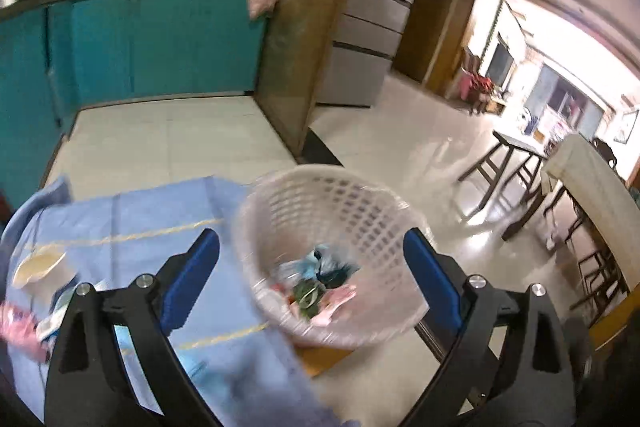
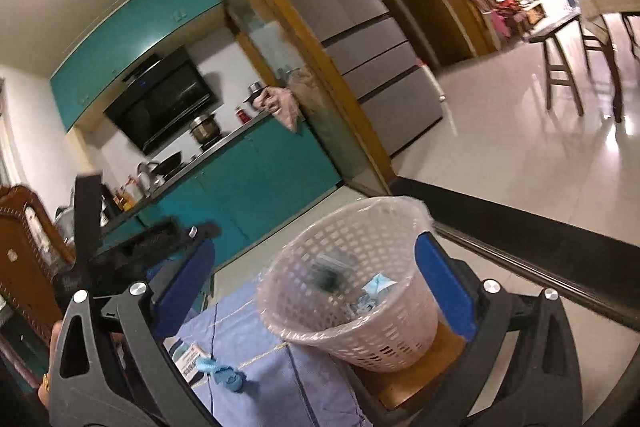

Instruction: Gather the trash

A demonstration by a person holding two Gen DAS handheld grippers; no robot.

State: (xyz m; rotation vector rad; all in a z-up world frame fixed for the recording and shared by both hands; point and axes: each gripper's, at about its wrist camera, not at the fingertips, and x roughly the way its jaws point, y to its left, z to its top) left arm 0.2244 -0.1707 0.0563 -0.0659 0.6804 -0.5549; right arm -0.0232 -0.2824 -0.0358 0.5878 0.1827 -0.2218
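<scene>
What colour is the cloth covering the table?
Light blue with thin yellowish stripes, the cloth shows best in the left wrist view.

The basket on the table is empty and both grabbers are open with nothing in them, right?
Not quite. The white basket is not empty: the left wrist view shows wrappers and other scraps piled in its bottom. The rest holds: the left gripper and the right gripper both stand open with nothing held.

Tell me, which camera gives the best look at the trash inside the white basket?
The left wrist view: it looks down into the white basket, showing the trash piled at the bottom, though blurred. The right wrist view sees the basket more from the side, so only some blue scraps show.
</scene>
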